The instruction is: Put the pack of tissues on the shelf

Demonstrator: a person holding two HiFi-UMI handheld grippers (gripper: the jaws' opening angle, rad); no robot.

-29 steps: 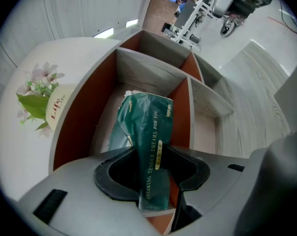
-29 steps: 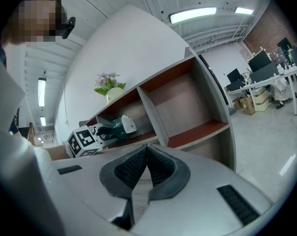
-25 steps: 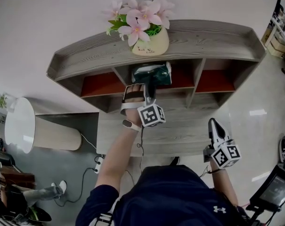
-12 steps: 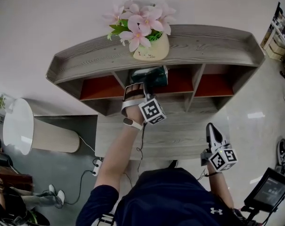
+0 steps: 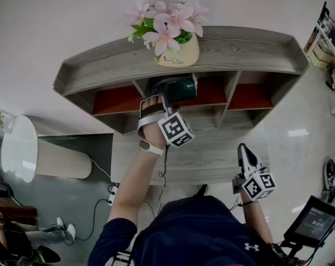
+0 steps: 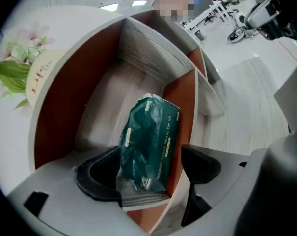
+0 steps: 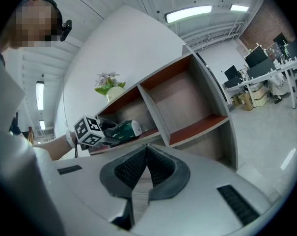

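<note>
The dark green pack of tissues (image 5: 180,86) lies in the middle compartment of the wooden shelf (image 5: 239,47), against its right divider (image 6: 184,107). My left gripper (image 5: 168,97) reaches into that compartment, its jaws opening. The pack (image 6: 148,141) still stands between the pads, but a gap shows on the right side and they do not press it. My right gripper (image 5: 243,152) hangs low over the desk, away from the shelf, its jaws (image 7: 146,154) shut with nothing in them. From there the pack (image 7: 122,129) and left gripper cube (image 7: 87,130) show on the shelf board.
A cream pot of pink flowers (image 5: 175,44) stands on the shelf top above the middle compartment. The compartments left (image 5: 114,100) and right (image 5: 250,96) of it hold nothing. A white lampshade (image 5: 20,148) sits far left. The grey desk (image 5: 211,148) lies below the shelf.
The left gripper carried the pack a little deeper into the middle compartment, and its jaws have spread off the pack. The right gripper drifted slightly left.
</note>
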